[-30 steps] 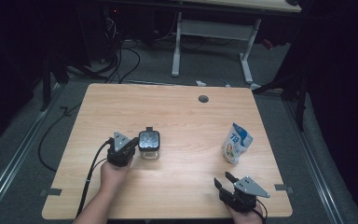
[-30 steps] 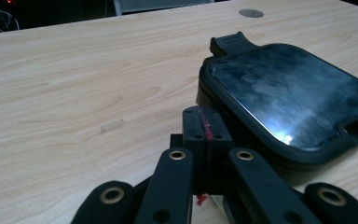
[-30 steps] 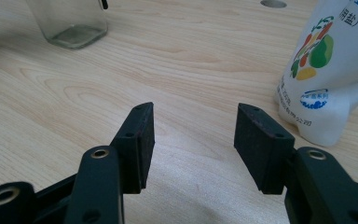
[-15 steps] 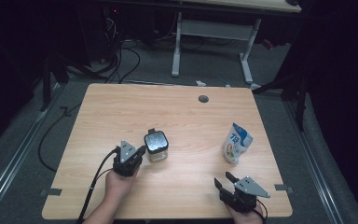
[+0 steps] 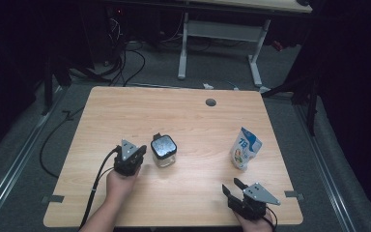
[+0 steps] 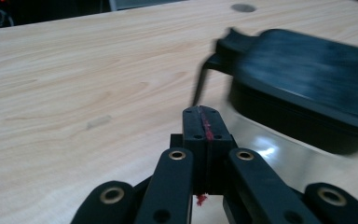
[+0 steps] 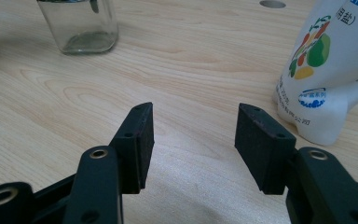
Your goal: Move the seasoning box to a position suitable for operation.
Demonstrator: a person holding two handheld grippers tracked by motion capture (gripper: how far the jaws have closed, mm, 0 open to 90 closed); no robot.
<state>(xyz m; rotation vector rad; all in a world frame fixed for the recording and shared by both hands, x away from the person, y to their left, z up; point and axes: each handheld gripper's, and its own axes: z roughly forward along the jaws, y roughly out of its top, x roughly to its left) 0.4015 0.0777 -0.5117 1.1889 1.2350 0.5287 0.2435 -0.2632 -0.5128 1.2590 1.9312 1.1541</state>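
A square glass jar (image 5: 164, 151) with a black lid stands left of the table's middle. Its lid looms blurred at the right in the left gripper view (image 6: 303, 79), and its clear base shows at the top left of the right gripper view (image 7: 79, 23). My left gripper (image 5: 131, 157) sits just left of the jar, jaws pressed together (image 6: 204, 126) with nothing between them. A white printed pouch (image 5: 244, 149) stands upright on the right. My right gripper (image 5: 233, 186) rests near the front edge below the pouch, open and empty (image 7: 193, 135), with the pouch (image 7: 328, 70) ahead to its right.
The wooden table (image 5: 183, 121) has a round cable hole (image 5: 210, 102) near its far edge. A black cable (image 5: 96, 188) trails from the left gripper over the front edge. Beyond the table are a dark floor, more cables and another desk's legs (image 5: 183, 48).
The jar stands slightly farther right than a second ago. The left hand slid a little toward the front edge and to the right beside it, then eased back. The right gripper has kept still.
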